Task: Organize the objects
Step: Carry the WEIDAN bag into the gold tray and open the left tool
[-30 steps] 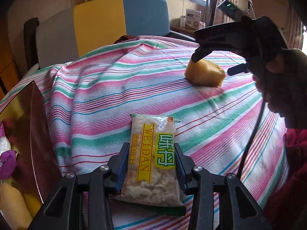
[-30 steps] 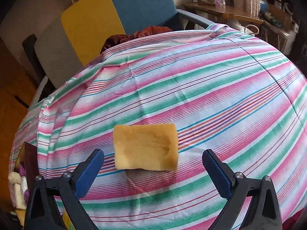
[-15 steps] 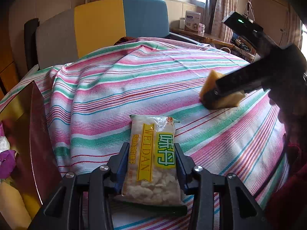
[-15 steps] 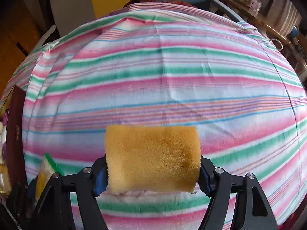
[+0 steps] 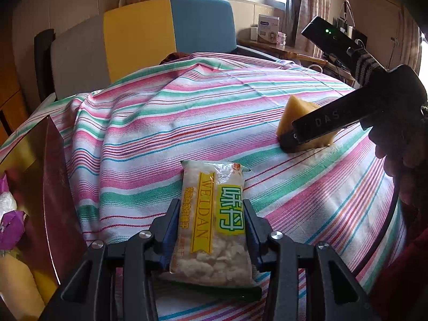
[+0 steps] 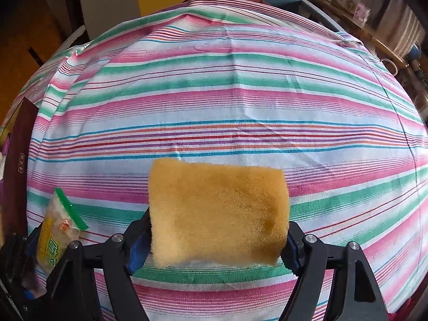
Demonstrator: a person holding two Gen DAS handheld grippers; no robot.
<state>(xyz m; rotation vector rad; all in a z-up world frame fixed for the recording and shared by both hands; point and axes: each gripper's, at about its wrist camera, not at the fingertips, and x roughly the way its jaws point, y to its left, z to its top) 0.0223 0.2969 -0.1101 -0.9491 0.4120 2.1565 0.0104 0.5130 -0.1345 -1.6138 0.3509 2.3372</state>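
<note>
Striped cloth [image 6: 240,85], pink, green and white, covers the whole table, creased but bare between the two things on it. At the left edge stands a dark red box [image 5: 57,187] with a gold inside, holding purple and pale wrapped items; it is just beside the left tool [image 5: 211,227]. That tool pinches a clear snack bag [image 5: 211,222] printed in yellow and green, its far end resting on the cloth. Well to the right, the right tool [image 6: 218,238] has a yellow sponge [image 6: 218,214] between its blue pads, which touch the sponge's sides while the jaws ease apart a little; the sponge sits low on the cloth.

Behind the table is a chair [image 5: 165,34] in grey, yellow and blue panels, then a window with curtains and a wooden shelf bearing a white carton [image 5: 268,28].

Only the left view shows the window, the box's contents and the hand [image 5: 398,147] on the right tool. Only the right view shows the sponge's broad top face and the bag's green sealed end.
</note>
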